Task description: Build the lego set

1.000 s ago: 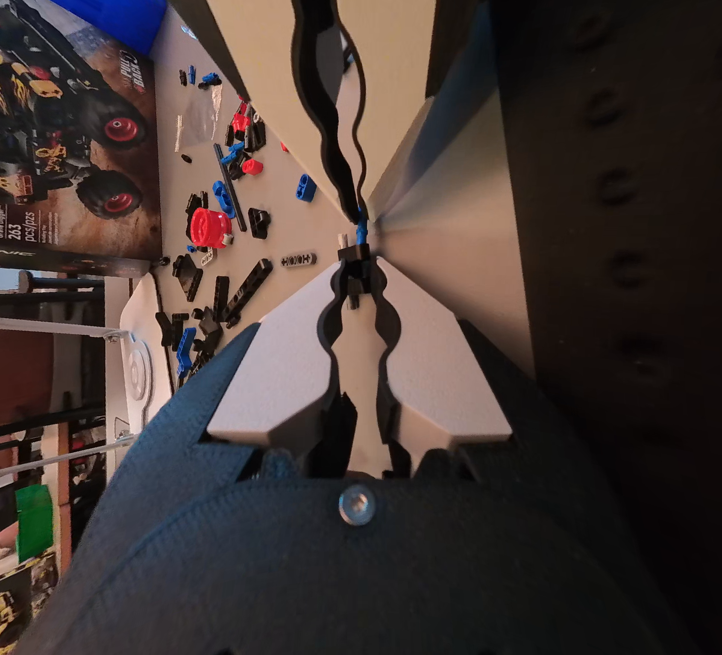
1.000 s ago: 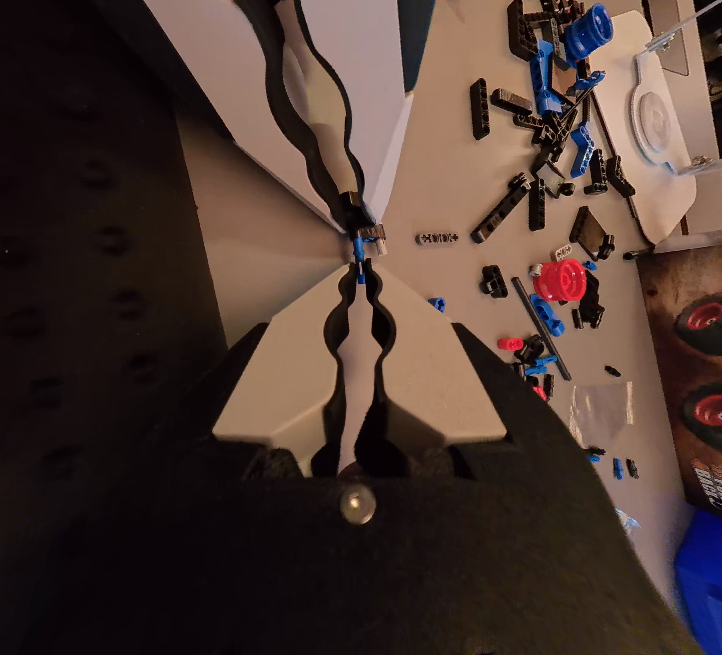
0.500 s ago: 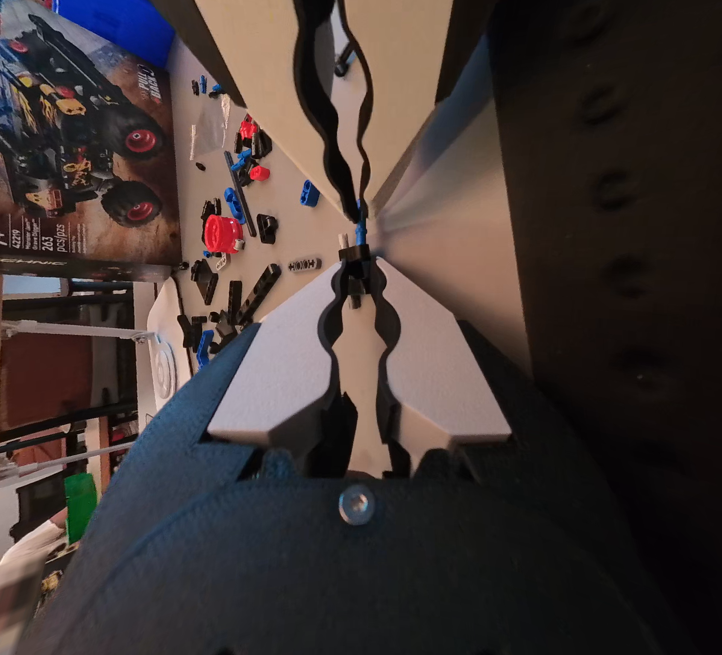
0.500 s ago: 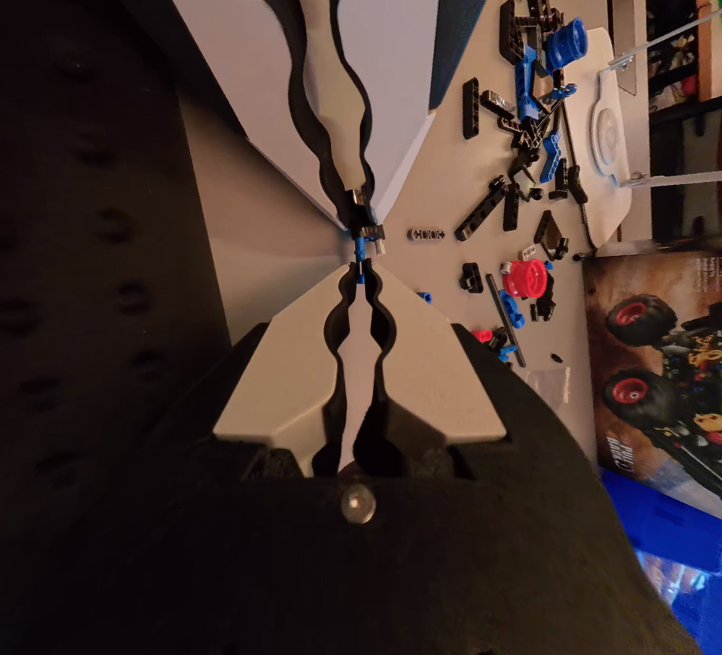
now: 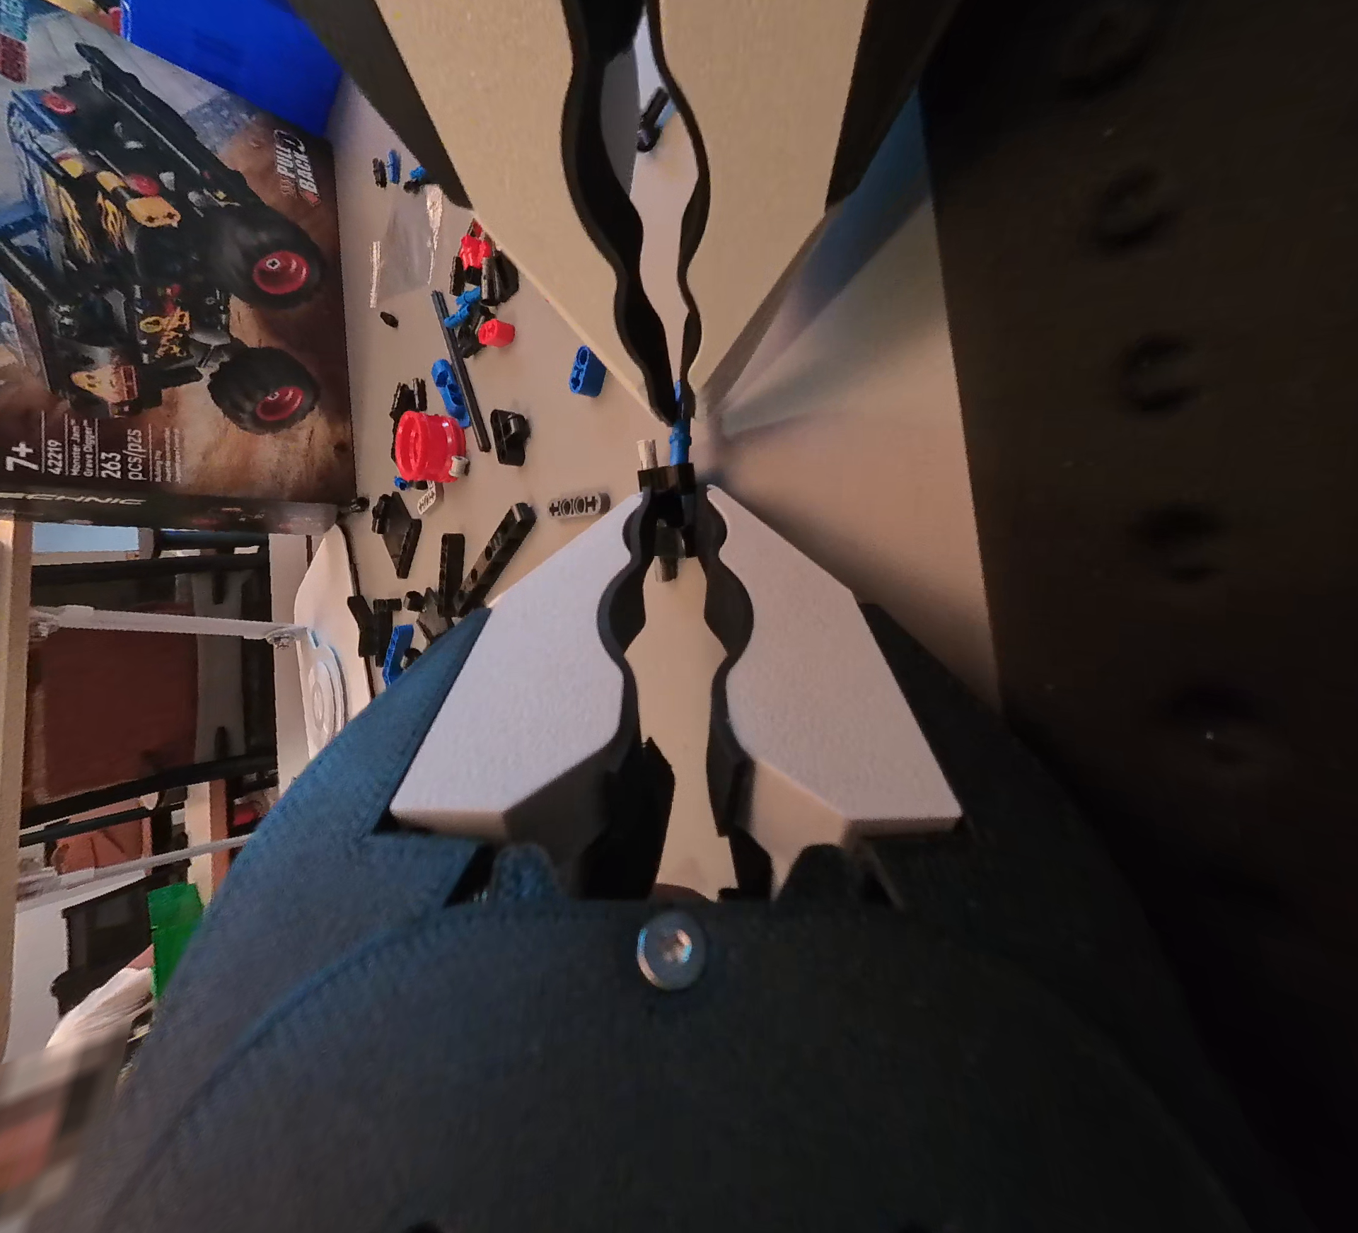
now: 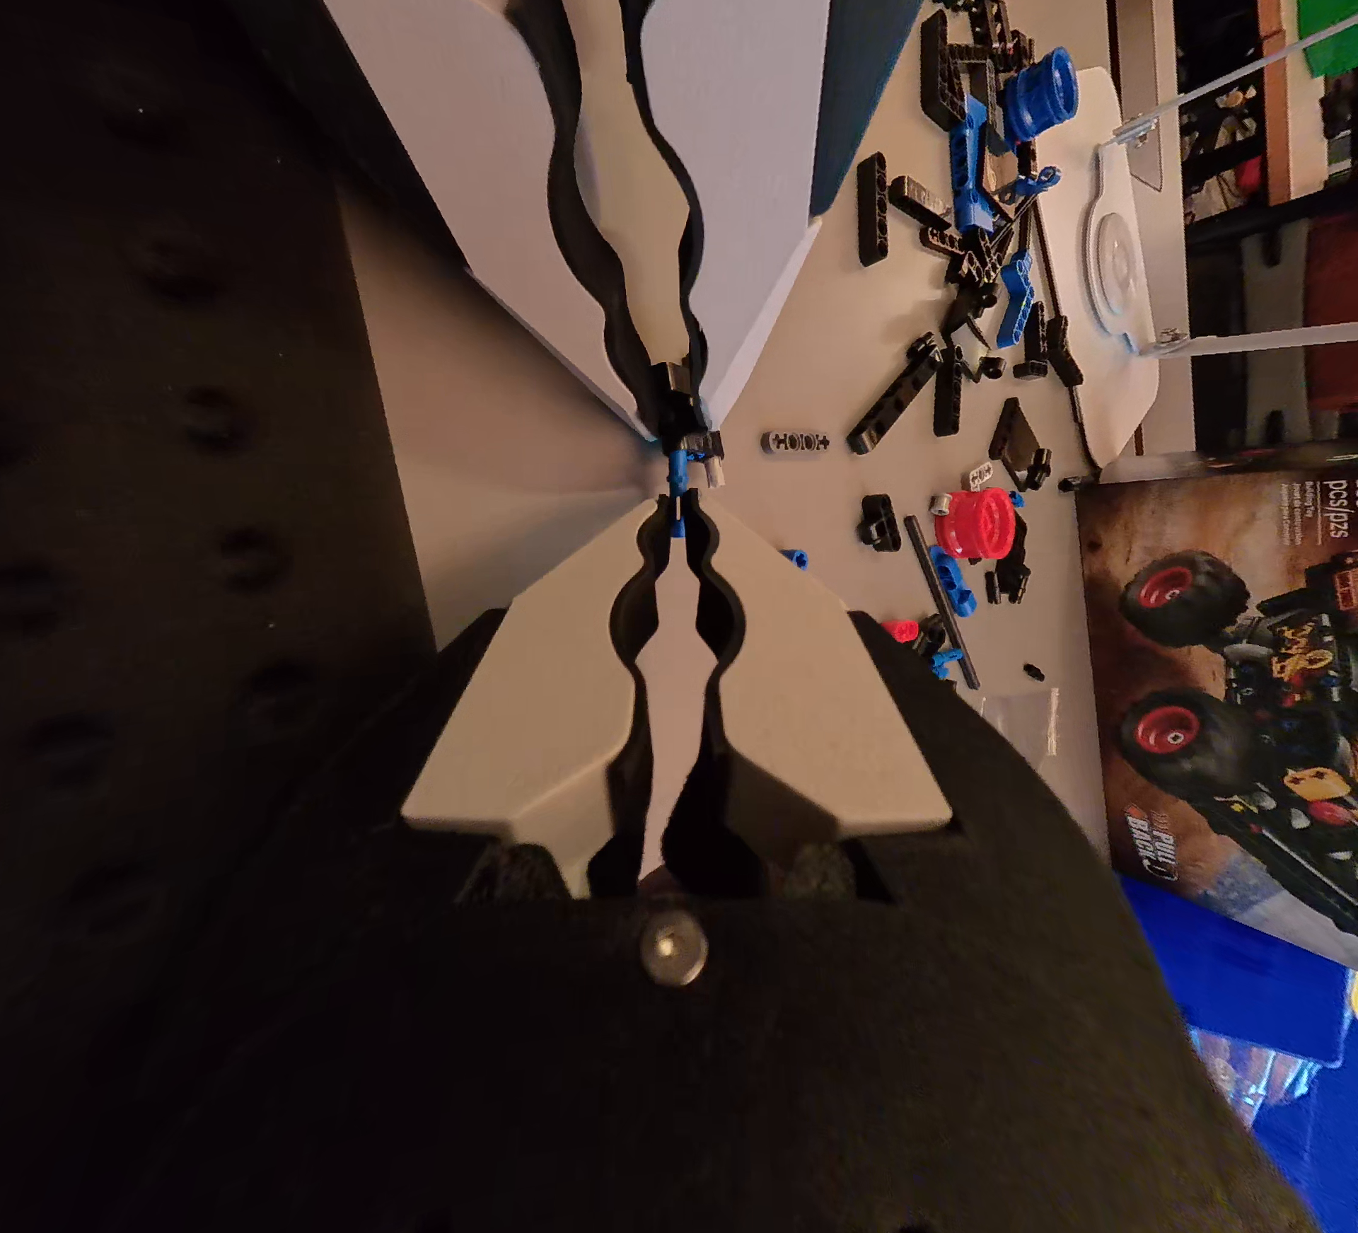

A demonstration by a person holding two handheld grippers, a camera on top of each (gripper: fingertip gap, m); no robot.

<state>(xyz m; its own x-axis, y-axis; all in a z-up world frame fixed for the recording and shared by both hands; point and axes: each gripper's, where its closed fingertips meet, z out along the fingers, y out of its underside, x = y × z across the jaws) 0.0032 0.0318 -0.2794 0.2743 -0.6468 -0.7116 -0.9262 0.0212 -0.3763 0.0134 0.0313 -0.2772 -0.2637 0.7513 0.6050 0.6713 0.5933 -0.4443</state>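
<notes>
The two grippers meet tip to tip above the white table. My left gripper (image 5: pixel 670 514) is shut on a small black connector piece (image 5: pixel 665 479) with a white stub on its side. My right gripper (image 6: pixel 680 514) is shut on a thin blue pin (image 6: pixel 677 471). The blue pin's far end sits in or against the black connector (image 6: pixel 687 444); I cannot tell how deep. In the left wrist view the right gripper (image 5: pixel 677 400) comes in from the top holding the blue pin (image 5: pixel 680 441). In the right wrist view the left gripper (image 6: pixel 672 404) comes in from the top.
Loose black, blue and red pieces lie scattered on the table (image 5: pixel 558 404): a red wheel hub (image 5: pixel 426 444), a grey short beam (image 5: pixel 579 505), a blue wheel hub (image 6: pixel 1043 91). The set's box (image 5: pixel 169 316) and a blue bin (image 5: pixel 220 22) lie beyond them.
Both grippers keep their hold and stay tip to tip. The pair has drifted and turned a little, so the box and bin show more in both views.
</notes>
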